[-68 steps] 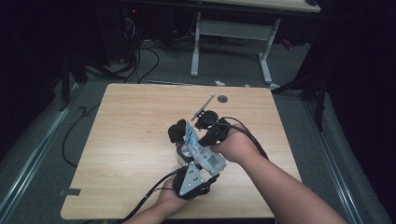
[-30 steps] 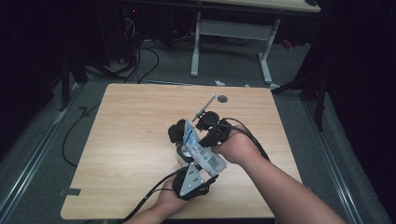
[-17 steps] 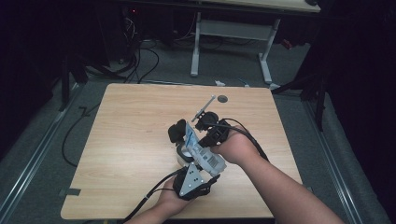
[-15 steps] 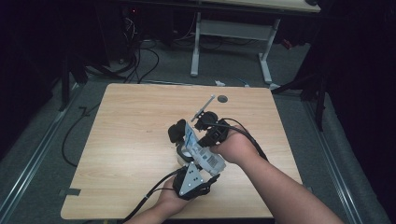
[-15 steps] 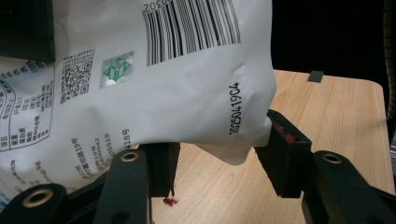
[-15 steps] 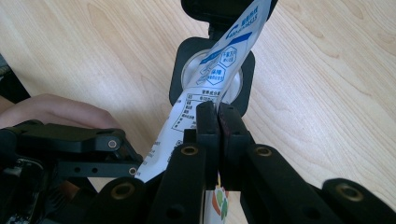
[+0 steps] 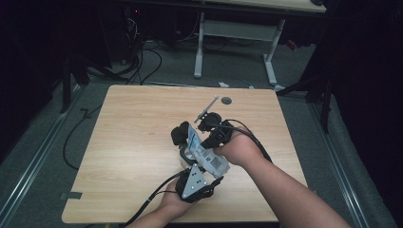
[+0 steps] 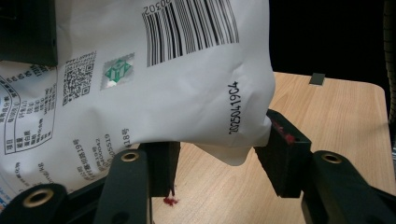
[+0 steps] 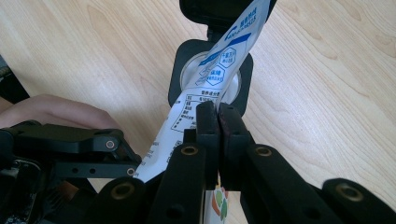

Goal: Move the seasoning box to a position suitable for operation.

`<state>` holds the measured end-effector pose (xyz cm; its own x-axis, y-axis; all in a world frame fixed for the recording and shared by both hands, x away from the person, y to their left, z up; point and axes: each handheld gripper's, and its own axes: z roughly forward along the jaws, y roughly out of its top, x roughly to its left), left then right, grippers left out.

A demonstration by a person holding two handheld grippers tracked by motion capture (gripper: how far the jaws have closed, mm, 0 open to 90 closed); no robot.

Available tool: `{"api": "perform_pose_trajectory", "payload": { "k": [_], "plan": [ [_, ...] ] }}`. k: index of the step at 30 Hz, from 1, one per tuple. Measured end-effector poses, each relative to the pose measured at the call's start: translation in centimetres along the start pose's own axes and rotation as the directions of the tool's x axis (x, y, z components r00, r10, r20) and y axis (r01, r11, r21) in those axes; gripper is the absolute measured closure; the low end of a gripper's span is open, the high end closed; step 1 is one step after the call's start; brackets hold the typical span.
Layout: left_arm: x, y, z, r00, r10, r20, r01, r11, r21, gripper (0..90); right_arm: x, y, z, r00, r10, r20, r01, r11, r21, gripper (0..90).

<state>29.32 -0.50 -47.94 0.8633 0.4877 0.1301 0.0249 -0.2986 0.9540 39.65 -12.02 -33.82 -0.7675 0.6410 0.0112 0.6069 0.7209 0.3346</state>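
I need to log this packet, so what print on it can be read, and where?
"20250419C4", upside down, near the white pouch's lower edge.
"00302", upside down, by the barcode.
"19" and "18", in the small print at the left.
QR code, green logo and Chinese text: too small to read.

Left hand-held gripper at 6 o'clock, jaws half-spread, pointing 12. Right hand-held gripper at 3 o'clock, jaws pinched together, forearm from 5 o'clock.

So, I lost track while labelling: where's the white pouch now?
In the high view the white pouch sits mid-table, held above it between the left gripper and right gripper.
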Motion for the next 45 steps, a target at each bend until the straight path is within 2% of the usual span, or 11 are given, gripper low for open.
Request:
{"api": "perform_pose_trajectory", "payload": {
  "k": [10,25,37,45],
  "plan": [
    [-0.1,-0.7,0.2,0.9999,0.008,-0.008,-0.008,0.9998,0.020,51.4,0.0,-0.3,0.0,1.0000,-0.004,-0.001,0.004,0.9999,0.010,88.7],
    [-0.3,-1.9,0.3,0.9999,0.014,-0.009,-0.013,0.9978,0.065,51.9,0.1,-1.5,-0.3,0.9999,0.015,-0.008,-0.015,0.9997,0.020,88.8],
    [-0.1,-2.7,0.5,1.0000,-0.008,-0.003,0.008,0.9954,0.096,51.9,0.1,-2.1,-0.1,0.9996,0.026,-0.012,-0.025,0.9993,0.027,88.8],
    [0.0,-3.0,0.5,1.0000,-0.005,-0.002,0.005,0.9934,0.115,51.9,0.2,-2.5,0.0,0.9994,0.028,-0.021,-0.027,0.9993,0.025,88.8]
  ]
}}
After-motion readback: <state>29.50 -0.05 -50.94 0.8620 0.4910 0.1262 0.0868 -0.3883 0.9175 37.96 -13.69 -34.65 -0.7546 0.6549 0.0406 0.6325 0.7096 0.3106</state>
